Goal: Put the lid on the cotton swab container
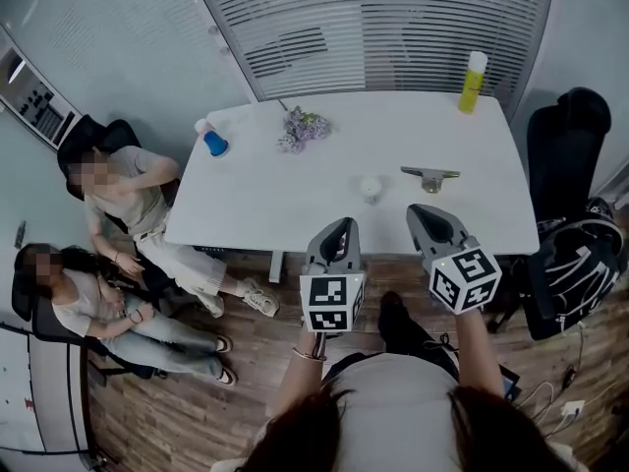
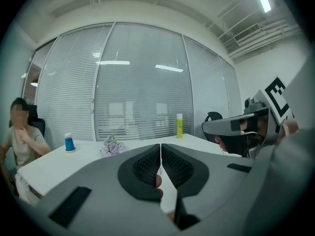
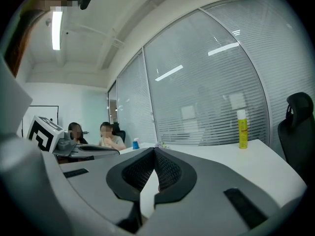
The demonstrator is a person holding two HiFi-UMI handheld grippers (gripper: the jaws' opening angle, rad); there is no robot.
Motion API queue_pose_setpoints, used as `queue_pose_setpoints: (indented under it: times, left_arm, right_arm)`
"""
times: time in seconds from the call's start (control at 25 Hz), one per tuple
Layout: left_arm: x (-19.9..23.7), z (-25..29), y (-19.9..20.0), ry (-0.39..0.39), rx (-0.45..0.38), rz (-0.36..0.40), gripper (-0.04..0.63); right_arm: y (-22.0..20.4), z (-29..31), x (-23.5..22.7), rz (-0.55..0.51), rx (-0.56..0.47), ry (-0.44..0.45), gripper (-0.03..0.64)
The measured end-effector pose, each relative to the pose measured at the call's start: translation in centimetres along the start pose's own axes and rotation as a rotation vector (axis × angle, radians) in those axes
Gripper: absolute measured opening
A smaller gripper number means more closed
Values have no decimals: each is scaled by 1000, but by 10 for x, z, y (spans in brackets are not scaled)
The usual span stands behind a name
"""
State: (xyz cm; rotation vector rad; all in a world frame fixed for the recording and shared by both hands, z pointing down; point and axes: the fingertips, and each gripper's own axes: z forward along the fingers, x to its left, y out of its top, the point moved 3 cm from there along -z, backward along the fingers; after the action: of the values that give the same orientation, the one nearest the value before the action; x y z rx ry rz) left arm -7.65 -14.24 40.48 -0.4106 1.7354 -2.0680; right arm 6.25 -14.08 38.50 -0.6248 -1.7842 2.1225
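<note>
We hold left claw and right claw clenched, empty, above the tabletop's near edge; cotton swab container untouched, lidding not yet begun.

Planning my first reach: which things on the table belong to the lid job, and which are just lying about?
For the job:
- small white container
- flat greyish piece beside it, probably the lid
- left gripper and right gripper, both shut, empty

Lying about:
- yellow bottle
- purple flowers
- blue bottle
</note>
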Motion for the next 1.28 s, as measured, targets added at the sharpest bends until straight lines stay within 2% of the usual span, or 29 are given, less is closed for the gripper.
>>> queue_pose_setpoints:
  times: [0.32,0.68,1.28]
  left_arm:
    - [-12,-29,20,-9,-47,32,25]
    - [-27,-61,38,2,-82,51,25]
    - [-51,-110,34,14,-105,43,25]
  right_arm:
    - [16,-29,16,-71,-82,-19,28]
    - [22,-59,32,-123,-101,-46,28]
    - [17,-104,62,-201,-116,-60,28]
